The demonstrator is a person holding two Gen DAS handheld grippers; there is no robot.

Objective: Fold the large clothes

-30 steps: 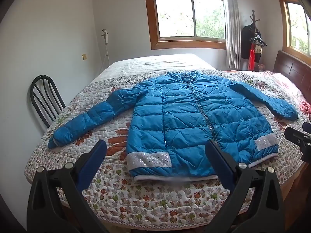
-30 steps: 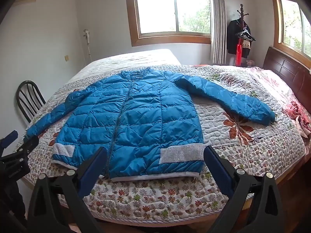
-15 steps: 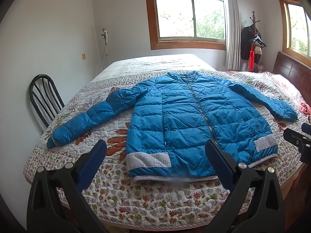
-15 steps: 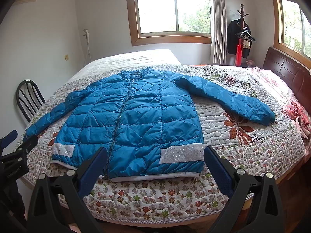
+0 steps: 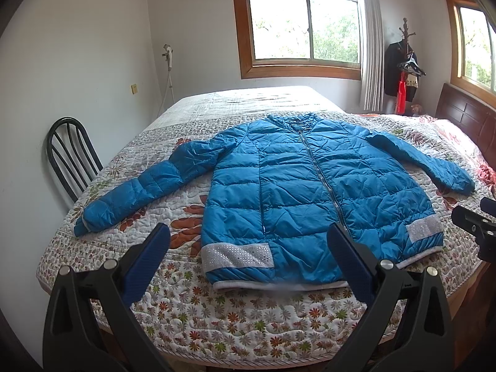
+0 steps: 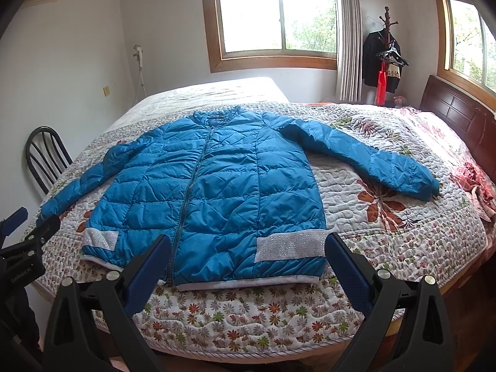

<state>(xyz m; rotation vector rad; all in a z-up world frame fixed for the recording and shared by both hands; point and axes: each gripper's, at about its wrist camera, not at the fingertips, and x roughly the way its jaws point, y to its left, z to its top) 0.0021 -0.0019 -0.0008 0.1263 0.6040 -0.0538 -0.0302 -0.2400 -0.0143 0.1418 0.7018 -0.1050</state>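
Level before the flat jacket point(image 5: 310, 192), both grippers point(image 5: 248, 245) point(image 6: 248, 248), fingers wide, empty.

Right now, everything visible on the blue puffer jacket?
The blue quilted puffer jacket lies flat, front up, on the floral quilted bedspread, hem toward the cameras and collar toward the window. Its shell looks like thin shiny nylon, creased. The centre zip is closed. Both sleeves are spread outward on the quilt. Silver sequinned bands sit above the pale ribbed hem. It is not folded yet. Neither the left gripper nor the right gripper touches it; both are open.
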